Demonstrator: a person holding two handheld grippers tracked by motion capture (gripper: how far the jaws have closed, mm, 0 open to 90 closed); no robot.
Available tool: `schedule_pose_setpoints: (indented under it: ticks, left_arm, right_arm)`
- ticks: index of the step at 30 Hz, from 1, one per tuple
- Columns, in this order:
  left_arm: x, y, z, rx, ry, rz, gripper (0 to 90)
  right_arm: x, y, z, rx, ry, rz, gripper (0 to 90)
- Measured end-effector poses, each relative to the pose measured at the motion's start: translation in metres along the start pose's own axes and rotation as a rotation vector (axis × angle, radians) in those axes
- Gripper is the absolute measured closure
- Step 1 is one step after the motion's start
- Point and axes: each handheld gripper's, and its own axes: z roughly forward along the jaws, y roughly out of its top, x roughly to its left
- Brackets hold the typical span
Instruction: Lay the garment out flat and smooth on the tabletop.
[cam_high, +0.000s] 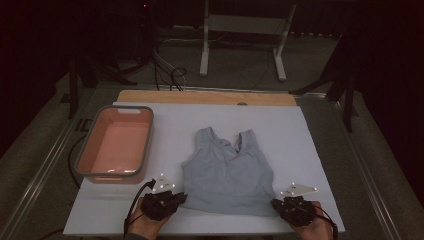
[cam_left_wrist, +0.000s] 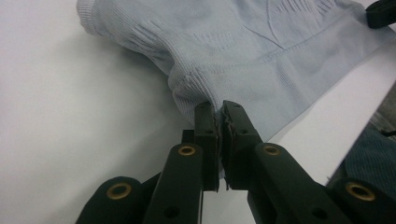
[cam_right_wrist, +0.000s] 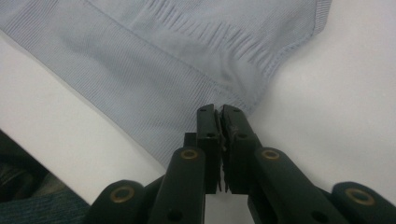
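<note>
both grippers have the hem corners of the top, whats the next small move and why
Probably lift both corners together and fold the hem away toward the straps: the left gripper and right gripper are each shut on a bottom corner of the top, which lies flat.

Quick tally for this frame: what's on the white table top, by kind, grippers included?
Light blue tank top: 1
Pink basin: 1
Black grippers, left gripper and right gripper, each pinching a bottom corner of the top: 2
Total: 4

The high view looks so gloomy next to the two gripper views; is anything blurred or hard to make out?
High view: dim, the room behind nearly black, yet the pale blue top and pink tub read clearly. Left gripper view: bright and even, knit ribs sharp, the left gripper soft at the bottom. Right gripper view: the same, with a soft shadow by the right gripper.
</note>
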Motion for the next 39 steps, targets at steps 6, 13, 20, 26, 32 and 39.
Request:
schedule_pose_setpoints:
  ticks: [6,13,20,26,32,39]
  left_arm:
    - [-0.001,-0.002,-0.001,0.003,-0.004,-0.001,86.3]
    - [0.002,0.008,-0.005,-0.082,0.003,0.002,55.1]
    - [0.007,0.019,-0.002,-0.128,0.017,-0.02,30.7]
    - [0.014,0.027,0.002,-0.158,0.026,-0.015,16.0]
    - [0.02,0.032,0.008,-0.181,0.034,-0.006,13.8]
    - [0.018,0.032,0.014,-0.181,0.023,0.003,6.7]
  right_arm:
    - [0.001,-0.001,-0.001,0.001,0.0,-0.003,86.8]
    - [-0.007,0.009,0.0,-0.087,-0.022,0.021,47.0]
    - [-0.016,0.025,0.002,-0.144,-0.041,0.047,33.3]
    - [-0.027,0.046,0.011,-0.177,-0.045,0.073,27.8]
    - [-0.034,0.063,0.018,-0.197,-0.056,0.089,27.3]
    - [-0.043,0.076,0.032,-0.21,-0.063,0.123,27.5]
